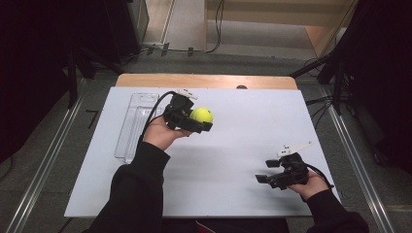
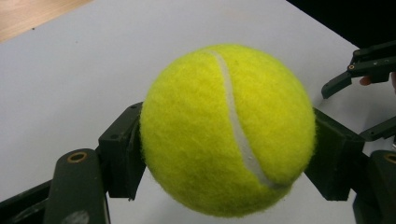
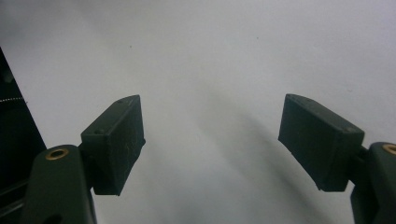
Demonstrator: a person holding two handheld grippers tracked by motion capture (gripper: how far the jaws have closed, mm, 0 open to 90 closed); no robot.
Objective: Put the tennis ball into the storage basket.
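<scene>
Fingers (image 2: 122, 156) of the left gripper (image 1: 194, 120) were clamped on a yellow tennis ball (image 2: 228, 128), one black pad pressed into the felt on each side. We held the ball off the bench (image 1: 243, 126), above its white top and just right of a clear plastic tray (image 1: 127, 128) that lay near the left edge. In the left gripper view the ball sat squarely between the two pads, bulging above and below them, and its white seam (image 2: 236, 119) ran in a curve from the top down toward the lower right. We could read no brand name or printing on the side of the ball that faced the camera, and we saw no legible writing on the tray or the bench either.

Our right gripper (image 1: 270, 171) rested low near the right front part of the bench, well apart from the ball. Its fingers (image 3: 114, 142) stood wide apart with nothing between them, just the pale bench surface. In the left gripper view we could also see those parted tips at the right edge, beyond the ball.
</scene>
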